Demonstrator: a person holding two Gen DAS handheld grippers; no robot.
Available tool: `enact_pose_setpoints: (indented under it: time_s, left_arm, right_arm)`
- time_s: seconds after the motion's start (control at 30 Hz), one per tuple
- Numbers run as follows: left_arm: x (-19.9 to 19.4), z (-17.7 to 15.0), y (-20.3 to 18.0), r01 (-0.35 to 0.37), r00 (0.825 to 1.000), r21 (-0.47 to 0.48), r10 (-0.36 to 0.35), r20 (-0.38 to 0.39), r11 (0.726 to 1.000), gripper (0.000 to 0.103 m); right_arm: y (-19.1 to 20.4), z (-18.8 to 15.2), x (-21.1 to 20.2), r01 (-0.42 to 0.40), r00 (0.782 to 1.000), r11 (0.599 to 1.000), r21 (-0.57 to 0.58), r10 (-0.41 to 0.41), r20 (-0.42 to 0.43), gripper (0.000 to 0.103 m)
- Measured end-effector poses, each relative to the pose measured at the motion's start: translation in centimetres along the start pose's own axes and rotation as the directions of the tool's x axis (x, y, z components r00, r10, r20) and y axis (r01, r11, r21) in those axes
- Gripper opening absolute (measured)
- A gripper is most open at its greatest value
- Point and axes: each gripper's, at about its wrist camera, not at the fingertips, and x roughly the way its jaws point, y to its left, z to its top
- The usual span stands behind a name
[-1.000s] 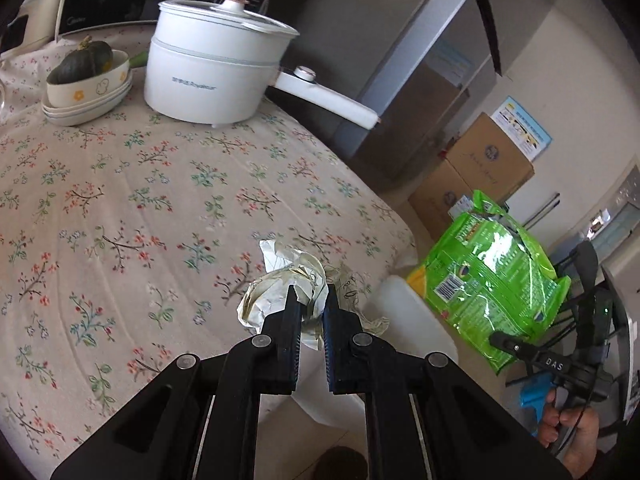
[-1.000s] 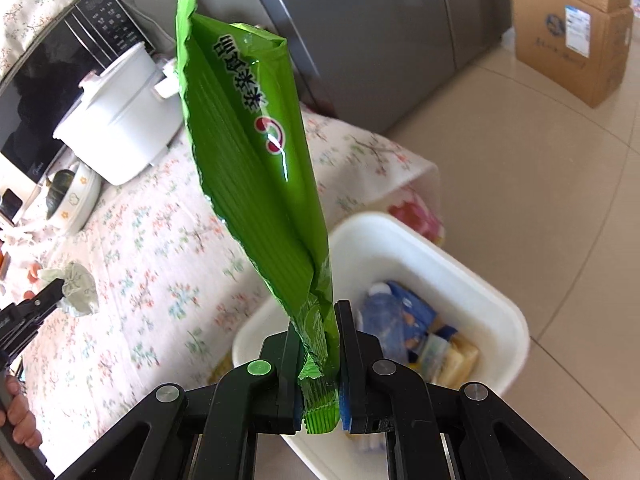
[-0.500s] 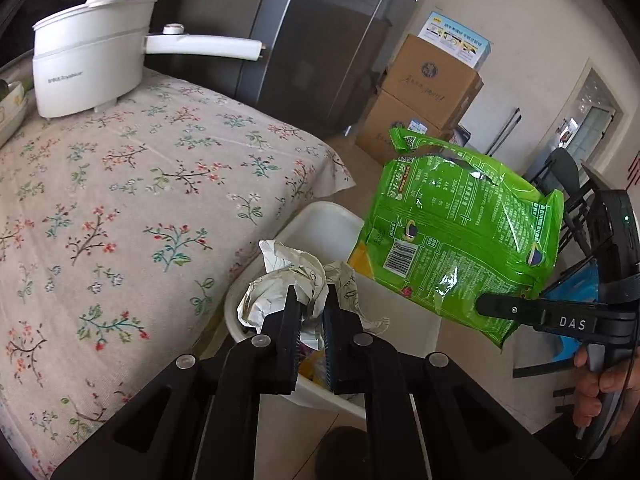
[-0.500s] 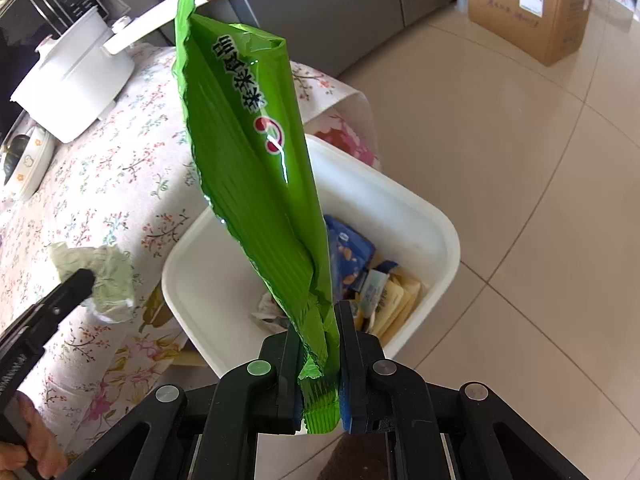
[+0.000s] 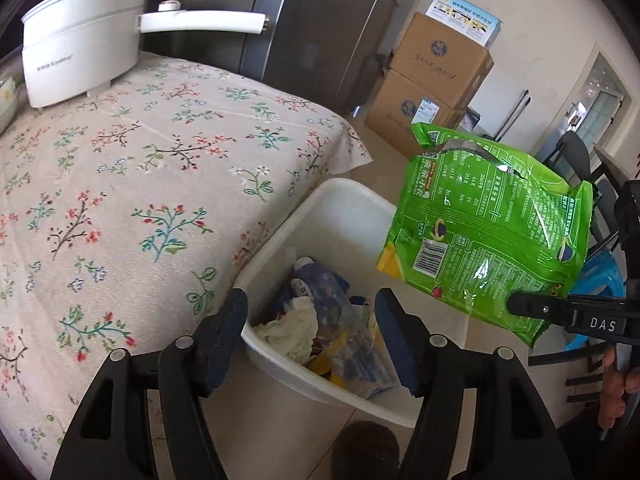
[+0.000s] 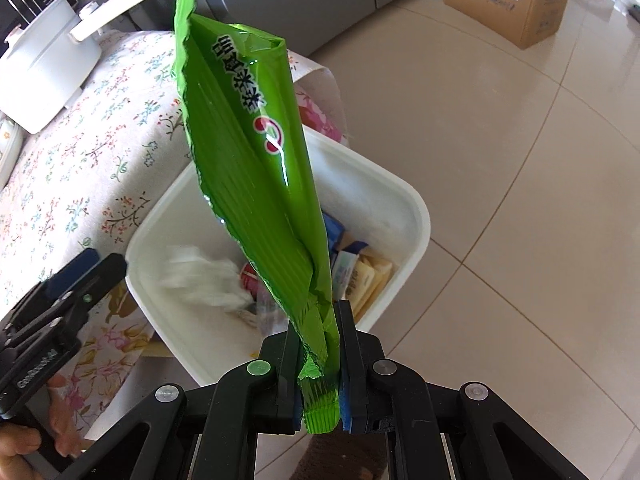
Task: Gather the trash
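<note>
A white bin (image 5: 352, 208) (image 6: 416, 216) stands on the floor beside the flowered table and holds several wrappers. My left gripper (image 5: 312, 314) hovers over the bin's near rim, its jaws opening with nothing between them. The crumpled white paper (image 5: 290, 332) (image 6: 204, 276) lies loose inside the bin, blurred in the right wrist view. My right gripper (image 6: 318, 354) is shut on the bottom seam of a green snack bag (image 6: 256, 160) (image 5: 488, 236), which hangs above the bin's right side.
A flowered tablecloth (image 5: 120, 184) covers the table left of the bin, with a white electric pot (image 5: 80, 56) at its far end. Cardboard boxes (image 5: 436, 80) stand by a grey fridge (image 5: 320, 20). Tiled floor (image 6: 520, 160) lies right of the bin.
My left gripper swung from the table to above the bin, opened, and the crumpled paper dropped into the bin. The right gripper came lower over the bin with the green bag.
</note>
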Motion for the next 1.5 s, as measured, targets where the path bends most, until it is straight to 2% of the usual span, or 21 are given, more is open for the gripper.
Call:
enact_pose_setpoints:
  time_s: [0.1,0.27,0.37,0.4,0.43,0.47,0.5,0.7,0.83,0.97,1.13,1.2,1.4,1.5]
  left_arm:
    - [-1.5,-0.8,1.1,-0.049,0.999,-0.005,0.049,0.011,0.999,0.080]
    - [-3.9,-1.7,2.7,-0.129,0.992,-0.020,0.129,-0.007,0.991,0.084]
    - [-6.0,-2.3,3.4,-0.185,0.983,0.000,0.185,0.007,0.983,0.091]
    - [-6.8,-2.4,3.7,-0.198,0.980,0.001,0.198,0.015,0.980,0.092]
    - [-7.6,-2.6,4.0,-0.210,0.977,-0.001,0.210,0.018,0.978,0.093]
    - [-8.3,-2.8,4.3,-0.221,0.975,-0.006,0.221,0.022,0.975,0.098]
    - [-9.1,-3.0,4.7,-0.228,0.973,-0.011,0.228,0.026,0.974,0.102]
    - [-12.2,-4.2,7.1,-0.293,0.956,-0.080,0.294,0.007,0.953,0.103]
    - [-14.7,-4.9,8.1,-0.343,0.937,-0.130,0.348,0.017,0.930,0.103]
    - [-18.1,-5.9,7.8,-0.442,0.888,-0.156,0.455,0.059,0.883,0.103]
    - [-21.5,-7.3,6.7,-0.480,0.859,-0.174,0.501,0.106,0.860,0.103]
    - [-22.4,-7.8,6.1,-0.488,0.852,-0.167,0.509,0.122,0.857,0.103]
    - [-23.5,-8.3,5.2,-0.485,0.850,-0.161,0.507,0.145,0.859,0.103]
    - [-24.0,-8.1,4.7,-0.499,0.837,-0.153,0.520,0.170,0.853,0.103]
  right_arm:
    - [0.4,0.1,0.3,0.014,1.000,1.000,-0.001,-0.014,-0.006,0.011]
    - [2.0,0.3,1.5,0.066,0.997,0.997,-0.036,-0.067,-0.026,0.012]
    - [2.5,0.4,2.1,0.065,0.997,0.997,-0.035,-0.066,-0.028,0.016]
    - [2.6,0.5,2.2,0.073,0.997,0.997,-0.039,-0.074,-0.029,0.034]
    - [2.7,0.5,2.3,0.087,0.996,0.995,-0.043,-0.088,-0.030,0.058]
    - [2.8,0.5,2.2,0.098,0.995,0.994,-0.043,-0.100,-0.022,0.065]
    - [2.9,0.5,2.0,0.103,0.995,0.994,-0.045,-0.103,-0.007,0.069]
    - [4.3,0.0,0.2,0.071,0.997,0.996,-0.059,-0.069,0.030,0.071]
    - [6.9,-0.8,-2.2,0.054,0.993,0.991,-0.122,-0.041,0.112,0.074]
    - [10.1,-2.9,-5.7,0.073,0.971,0.975,-0.208,-0.022,0.238,0.084]
    - [13.1,-6.6,-8.7,0.099,0.930,0.962,-0.253,0.001,0.367,0.098]
    - [14.0,-7.7,-9.3,0.106,0.918,0.958,-0.265,0.007,0.395,0.102]
    - [16.2,-8.8,-10.0,0.161,0.907,0.942,-0.294,-0.024,0.419,0.103]
    - [16.4,-9.0,-10.4,0.157,0.904,0.943,-0.295,-0.016,0.427,0.103]
